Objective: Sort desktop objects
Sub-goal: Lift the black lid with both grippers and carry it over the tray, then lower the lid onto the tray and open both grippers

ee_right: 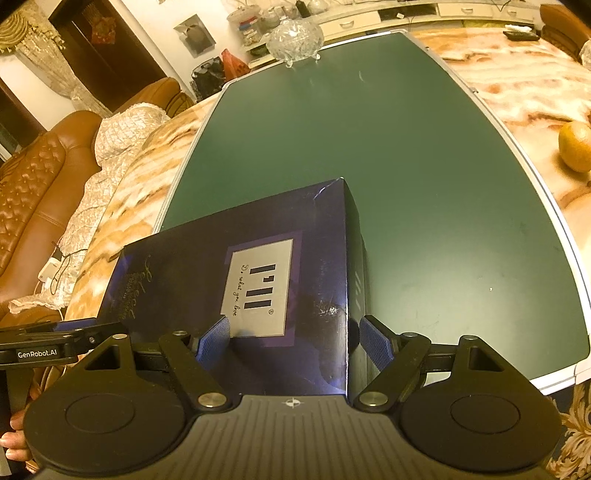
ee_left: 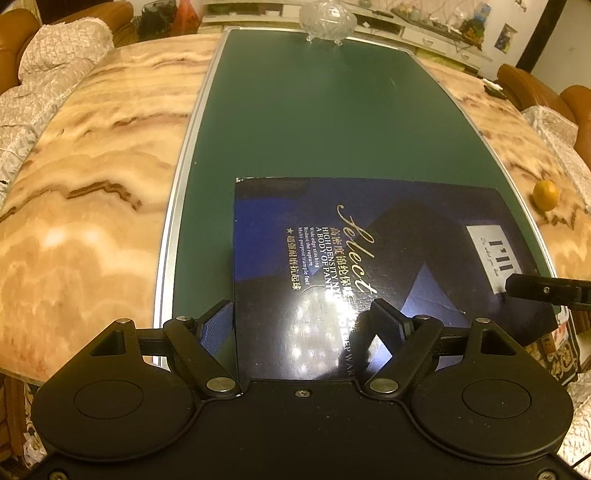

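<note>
A dark blue flat box (ee_left: 369, 251) with gold lettering and a white label lies on the green board (ee_left: 332, 122) at its near end. My left gripper (ee_left: 301, 325) is open, its jaws straddling the box's near left corner, one pad (ee_left: 216, 326) beside the left edge and one over the lid. My right gripper (ee_right: 297, 338) is open and straddles the box's (ee_right: 236, 280) near right corner, one pad (ee_right: 375, 341) beside the box's right side. The right gripper's finger also shows in the left wrist view (ee_left: 546, 291) at the box's right edge.
The green board lies on a marble-patterned table (ee_left: 92, 192). A crystal bowl (ee_left: 327, 18) stands at the board's far end. An orange (ee_left: 545, 194) lies on the table to the right of the board. Leather sofas with lace covers (ee_right: 48, 192) stand around.
</note>
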`<state>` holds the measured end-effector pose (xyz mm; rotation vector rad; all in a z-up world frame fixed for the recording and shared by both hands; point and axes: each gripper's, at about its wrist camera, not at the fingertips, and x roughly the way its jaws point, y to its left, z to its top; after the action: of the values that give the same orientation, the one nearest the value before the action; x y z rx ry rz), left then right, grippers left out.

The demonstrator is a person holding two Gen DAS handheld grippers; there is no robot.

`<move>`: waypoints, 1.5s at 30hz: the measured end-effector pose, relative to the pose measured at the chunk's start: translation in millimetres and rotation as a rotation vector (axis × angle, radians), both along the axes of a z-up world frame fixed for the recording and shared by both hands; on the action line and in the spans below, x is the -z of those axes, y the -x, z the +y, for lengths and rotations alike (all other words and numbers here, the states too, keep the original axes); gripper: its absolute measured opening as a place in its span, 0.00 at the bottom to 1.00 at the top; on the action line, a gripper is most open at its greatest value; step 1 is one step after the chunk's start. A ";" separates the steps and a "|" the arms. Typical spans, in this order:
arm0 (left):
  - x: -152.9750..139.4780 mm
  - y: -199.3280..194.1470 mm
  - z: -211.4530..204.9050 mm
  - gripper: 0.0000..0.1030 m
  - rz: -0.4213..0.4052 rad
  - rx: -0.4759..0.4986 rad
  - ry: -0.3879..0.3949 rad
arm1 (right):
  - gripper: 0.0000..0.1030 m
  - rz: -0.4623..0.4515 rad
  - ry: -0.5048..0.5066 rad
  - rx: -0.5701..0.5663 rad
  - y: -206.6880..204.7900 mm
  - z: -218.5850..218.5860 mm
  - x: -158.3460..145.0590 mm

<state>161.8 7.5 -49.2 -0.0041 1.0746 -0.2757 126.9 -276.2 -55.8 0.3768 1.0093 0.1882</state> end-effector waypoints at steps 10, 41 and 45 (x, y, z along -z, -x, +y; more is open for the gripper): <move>8.6 0.0 -2.7 0.80 0.001 -0.002 -0.011 | 0.79 -0.011 0.032 0.006 2.0 3.9 6.5; 20.6 31.4 -36.8 0.85 -0.078 0.035 -0.066 | 0.61 -0.112 0.324 -0.034 34.8 44.3 13.8; 23.1 31.8 -39.7 0.87 -0.085 0.043 -0.080 | 0.61 -0.105 0.304 -0.025 33.8 40.4 16.7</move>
<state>130.0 -32.2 -72.3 0.1014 1.0009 -0.2692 93.1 -235.8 -72.5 0.0763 0.9228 0.0741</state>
